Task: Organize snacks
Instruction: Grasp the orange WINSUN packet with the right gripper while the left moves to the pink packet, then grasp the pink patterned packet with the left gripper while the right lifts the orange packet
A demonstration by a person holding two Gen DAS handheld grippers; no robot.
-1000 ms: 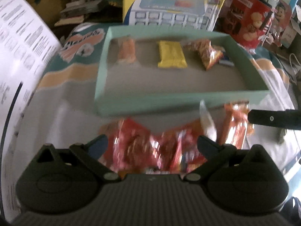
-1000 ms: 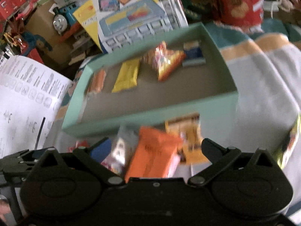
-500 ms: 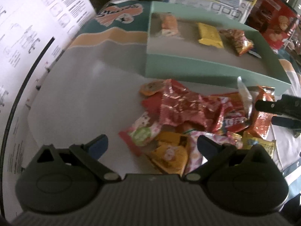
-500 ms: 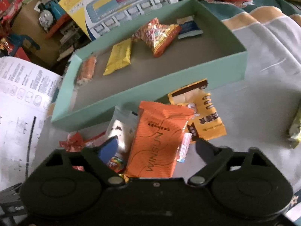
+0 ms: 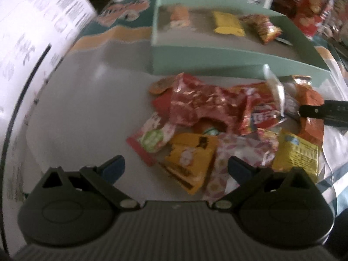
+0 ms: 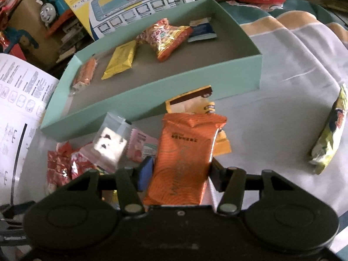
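With my right hand-held gripper [image 6: 181, 174] clenched on the orange snack packet [image 6: 184, 152], I'd lift it straight up so its lower edge clears the pile of loose snacks [image 5: 217, 119] on the grey cloth, then carry it over the near wall of the mint-green box [image 6: 152, 91]. Four snacks already sit along the far side, so I'd aim for the bare floor nearer me. My left hand-held gripper [image 5: 174, 169] hangs released above the pile, grasping nothing.

No print reads clearly (the orange packet [image 6: 184, 152] bears only blurred lettering).
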